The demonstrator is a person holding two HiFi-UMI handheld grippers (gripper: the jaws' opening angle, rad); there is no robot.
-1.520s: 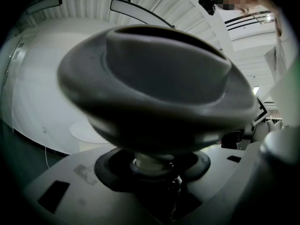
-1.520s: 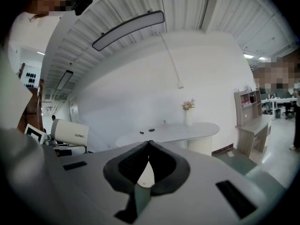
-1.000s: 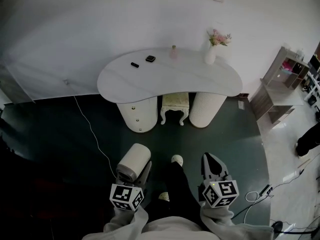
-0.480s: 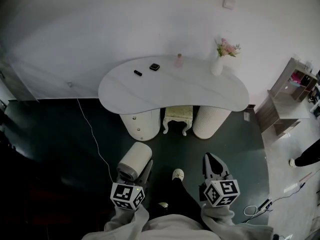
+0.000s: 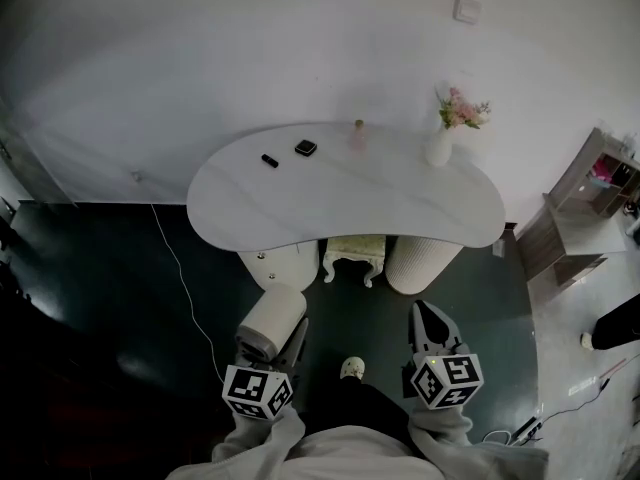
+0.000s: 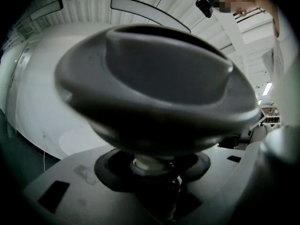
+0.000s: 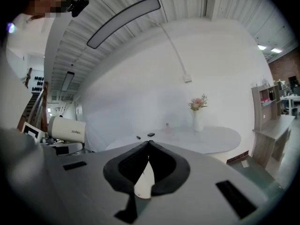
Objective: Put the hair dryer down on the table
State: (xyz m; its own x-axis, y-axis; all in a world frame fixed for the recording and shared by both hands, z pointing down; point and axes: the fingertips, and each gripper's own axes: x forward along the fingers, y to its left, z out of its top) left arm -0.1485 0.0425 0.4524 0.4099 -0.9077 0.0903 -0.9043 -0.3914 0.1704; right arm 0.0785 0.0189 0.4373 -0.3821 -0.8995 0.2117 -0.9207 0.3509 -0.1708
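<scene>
**Hair dryer held off the tabletop, well short of it**

The left gripper (image 5: pixel 268 353) has its jaws clamped on the cream-white, barrel-shaped hair dryer (image 5: pixel 272 318), which is held up over the dark green floor (image 5: pixel 110 298), well apart from the white kidney-shaped tabletop (image 5: pixel 340 193). In the left gripper view the hair dryer's dark rounded end (image 6: pixel 154 93) fills most of the picture, with its narrow lower part sitting between the jaws. The right gripper (image 5: pixel 430 320) holds nothing; its jaws are pressed together.

On the far right of the tabletop stands an upright white vase (image 5: pixel 438 148) with a bunch of pink flowers (image 5: pixel 462 111) in it. Near the back edge is a small pink bottle (image 5: pixel 358 134); what it holds cannot be told. Two small black objects (image 5: pixel 305 148) lie to the left of the bottle. A pale stool (image 5: pixel 352 255) stands under the tabletop.
</scene>
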